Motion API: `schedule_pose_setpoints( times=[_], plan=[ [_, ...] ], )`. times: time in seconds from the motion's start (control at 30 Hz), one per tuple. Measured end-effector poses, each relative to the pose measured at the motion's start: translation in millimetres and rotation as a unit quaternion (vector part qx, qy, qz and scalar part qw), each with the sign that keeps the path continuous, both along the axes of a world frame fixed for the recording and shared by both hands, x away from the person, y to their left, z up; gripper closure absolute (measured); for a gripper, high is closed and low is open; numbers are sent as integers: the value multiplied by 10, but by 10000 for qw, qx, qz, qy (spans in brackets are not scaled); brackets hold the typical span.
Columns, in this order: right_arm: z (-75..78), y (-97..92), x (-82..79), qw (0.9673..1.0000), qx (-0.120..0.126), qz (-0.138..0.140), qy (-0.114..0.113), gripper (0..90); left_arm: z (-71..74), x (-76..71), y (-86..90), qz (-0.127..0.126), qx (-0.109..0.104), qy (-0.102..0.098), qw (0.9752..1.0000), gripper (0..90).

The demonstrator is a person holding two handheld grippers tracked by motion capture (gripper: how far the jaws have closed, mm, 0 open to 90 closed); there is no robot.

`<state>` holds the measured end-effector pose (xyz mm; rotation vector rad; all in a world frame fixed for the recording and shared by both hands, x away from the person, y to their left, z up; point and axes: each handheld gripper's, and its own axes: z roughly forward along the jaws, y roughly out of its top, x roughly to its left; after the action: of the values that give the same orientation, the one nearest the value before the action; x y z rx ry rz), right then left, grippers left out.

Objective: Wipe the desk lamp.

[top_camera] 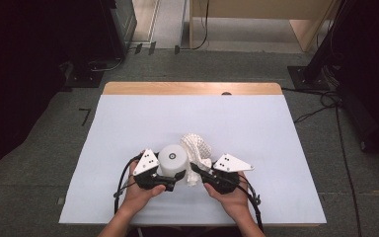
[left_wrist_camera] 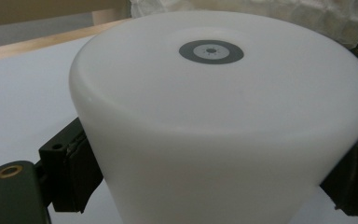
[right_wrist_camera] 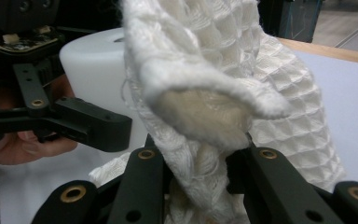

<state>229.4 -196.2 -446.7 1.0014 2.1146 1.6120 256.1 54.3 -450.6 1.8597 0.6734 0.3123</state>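
Left gripper (top_camera: 177,176): clamped on the lower wall of a white cup (top_camera: 172,159), jaws pressing both sides, as the left gripper view shows.
Right gripper (top_camera: 195,170): closed on a bunched waffle-weave cloth (top_camera: 197,144); the right gripper view shows the fabric pinched between its jaws.
Cup: upside down, flat base with a grey ring mark facing up, near the front middle of the tabletop (top_camera: 128,118).
Cloth: touching the cup's right side and draped behind it.
Slip risk: the cup's smooth, tapering wall could slide out of the jaws if the cloth is pressed hard against it.
Cloth risk: the pinch catches only part of the fabric, so a tug might pull it free.
Collision risk: both grippers sit close together and could knock.
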Motion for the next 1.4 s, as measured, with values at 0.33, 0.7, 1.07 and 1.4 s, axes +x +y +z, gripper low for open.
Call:
schedule_pose_setpoints(
  times=[0.33, 0.7, 1.07, 1.4],
  plan=[
    [-113, 67, 21, 9997, -134, 80, 196, 741, 104, 13, 164, 318, -604, -11, 9977, 87],
    [24, -8, -14, 10000, 16, -29, -40, 741, -36, 5, -59, 9, 301, 36, 9995, 87],
    [-45, -108, 53, 9995, 30, -296, 82, 739, -89, 110, 89, 726, 254, -116, 9970, 86],
    [-69, -139, 66, 9993, -15, -368, 88, 738, -165, 68, 96, 1047, 584, -343, 9922, 48]
  ],
)
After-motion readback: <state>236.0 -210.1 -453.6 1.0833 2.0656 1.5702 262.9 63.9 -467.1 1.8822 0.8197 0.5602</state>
